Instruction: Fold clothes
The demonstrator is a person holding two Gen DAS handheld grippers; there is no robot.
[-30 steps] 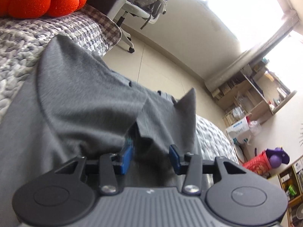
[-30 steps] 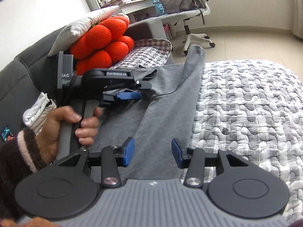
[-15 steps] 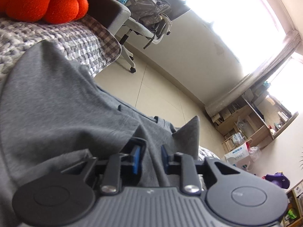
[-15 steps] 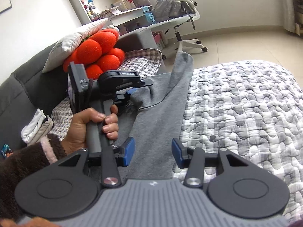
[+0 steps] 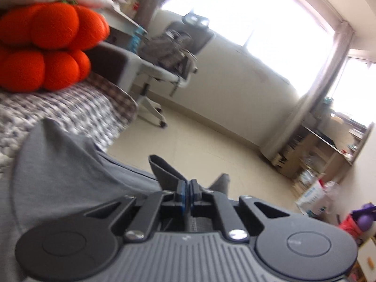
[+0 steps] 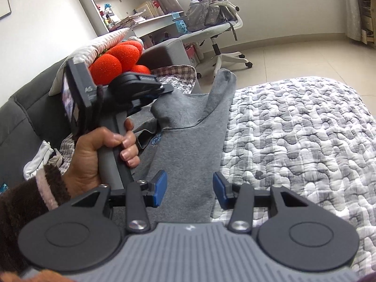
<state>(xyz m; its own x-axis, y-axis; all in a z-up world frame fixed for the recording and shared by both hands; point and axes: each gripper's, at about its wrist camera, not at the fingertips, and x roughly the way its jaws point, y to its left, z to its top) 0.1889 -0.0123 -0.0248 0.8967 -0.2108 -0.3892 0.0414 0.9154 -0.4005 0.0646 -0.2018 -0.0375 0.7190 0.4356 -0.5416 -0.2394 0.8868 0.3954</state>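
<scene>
while left tongs [image 5: 187, 190] pinch grey garment [image 6: 188, 141], right tongs [image 6: 189, 189] above it

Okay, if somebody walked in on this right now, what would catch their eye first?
Probably the bright orange-red plush cushion piled at the head of the sofa, under a pale pillow. Next, the grey garment spread over the grey-and-white quilt, one corner pinched up by the left hand-held gripper. The right hand-held gripper hangs open over the garment's near end.
</scene>
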